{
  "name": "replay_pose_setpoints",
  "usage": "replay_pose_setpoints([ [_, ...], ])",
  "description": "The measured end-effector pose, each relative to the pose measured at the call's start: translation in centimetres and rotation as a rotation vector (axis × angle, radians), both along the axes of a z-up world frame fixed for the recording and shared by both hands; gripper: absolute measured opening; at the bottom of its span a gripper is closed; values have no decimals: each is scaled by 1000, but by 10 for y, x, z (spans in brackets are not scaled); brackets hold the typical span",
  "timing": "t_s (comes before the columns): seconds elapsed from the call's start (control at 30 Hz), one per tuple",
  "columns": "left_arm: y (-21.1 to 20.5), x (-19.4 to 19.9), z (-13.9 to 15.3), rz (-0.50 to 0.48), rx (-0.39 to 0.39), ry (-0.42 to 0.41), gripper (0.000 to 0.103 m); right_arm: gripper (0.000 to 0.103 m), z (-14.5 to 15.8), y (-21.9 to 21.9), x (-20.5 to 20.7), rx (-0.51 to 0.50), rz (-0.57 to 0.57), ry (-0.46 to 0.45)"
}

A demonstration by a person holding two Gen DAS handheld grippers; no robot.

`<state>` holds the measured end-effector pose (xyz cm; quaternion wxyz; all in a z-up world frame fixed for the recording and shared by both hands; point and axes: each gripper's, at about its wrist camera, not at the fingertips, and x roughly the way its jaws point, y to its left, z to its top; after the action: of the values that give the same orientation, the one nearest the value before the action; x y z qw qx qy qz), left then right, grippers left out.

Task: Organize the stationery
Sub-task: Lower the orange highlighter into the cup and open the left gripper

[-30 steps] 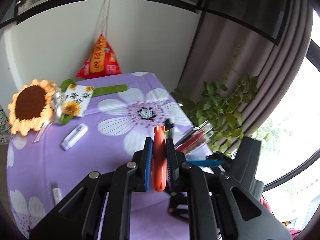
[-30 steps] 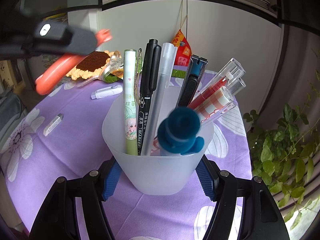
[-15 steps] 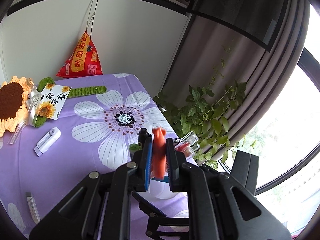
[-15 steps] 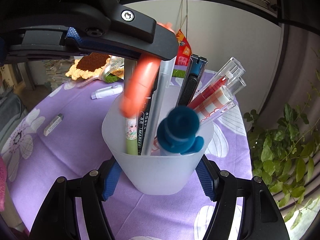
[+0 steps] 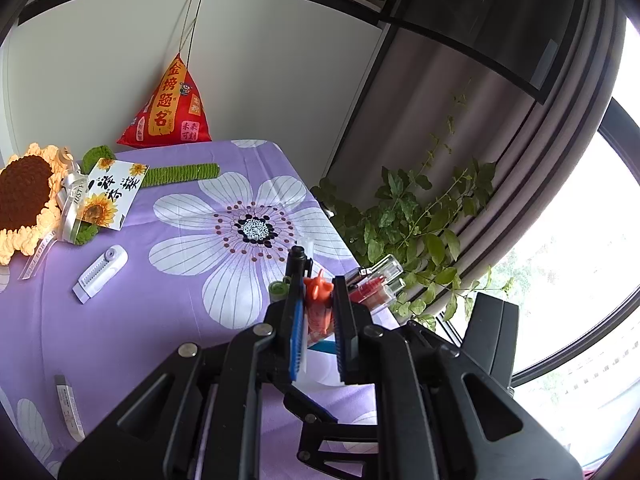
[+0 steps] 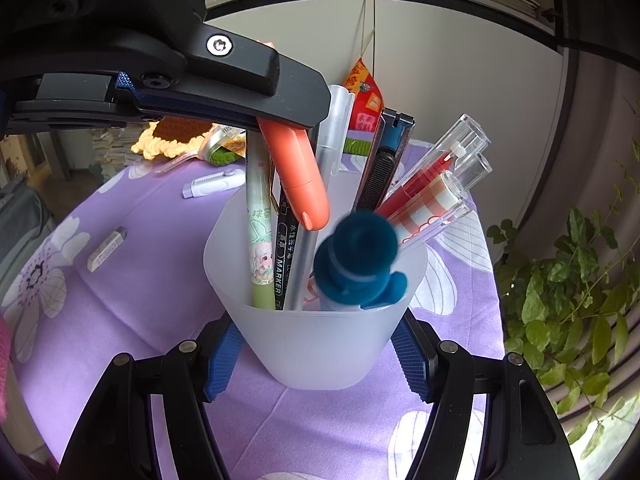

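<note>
A: How are the two tongs being held?

B: Both are being pointed forward and downward over the purple flowered tablecloth (image 6: 120, 320). The right gripper (image 6: 318, 354) is being kept clamped around the frosted plastic cup (image 6: 316, 344), its blue pads pressed against the cup's two sides. The left gripper (image 5: 316, 320) is being held above the cup, nearly closed, with an orange carrot-shaped pen (image 6: 296, 172) being pinched between its pads. In the right wrist view that pen is being angled down, its rounded end hanging over the cup's opening among the pens standing there.

A: What is being kept in the cup?

B: A green pen (image 6: 259, 236), a black marker (image 6: 285, 256), a translucent grey pen (image 6: 320, 200), a dark utility knife (image 6: 384, 160), clear-cased red pens (image 6: 432, 184) and a blue-capped item (image 6: 358, 260) are being held upright or leaning in it.

A: Is any writing being shown?

B: "MARKER" is being shown in white on the black marker. Yellow Chinese characters are being displayed on the red triangular pouch (image 5: 168, 108) against the wall. Black Chinese characters are printed on the sunflower card (image 5: 110, 196); "JUST FOR" can be partly read on the ribbon (image 5: 74, 196). A white retractable eraser (image 5: 100, 274) and a small eraser (image 5: 68, 408) are lying well apart from the cup on the cloth.
</note>
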<state>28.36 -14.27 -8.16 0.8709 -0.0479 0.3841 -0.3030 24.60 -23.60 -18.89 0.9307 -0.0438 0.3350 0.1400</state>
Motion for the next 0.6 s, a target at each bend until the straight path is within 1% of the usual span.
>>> replay_pose_setpoints([
  [0.17,-2,-2,2,2,23,-13,11,70,0,0,0,2,0,0],
  [0.6,2,-6,5,-3,40,16,12,70,-1,-3,3,0,0,8],
])
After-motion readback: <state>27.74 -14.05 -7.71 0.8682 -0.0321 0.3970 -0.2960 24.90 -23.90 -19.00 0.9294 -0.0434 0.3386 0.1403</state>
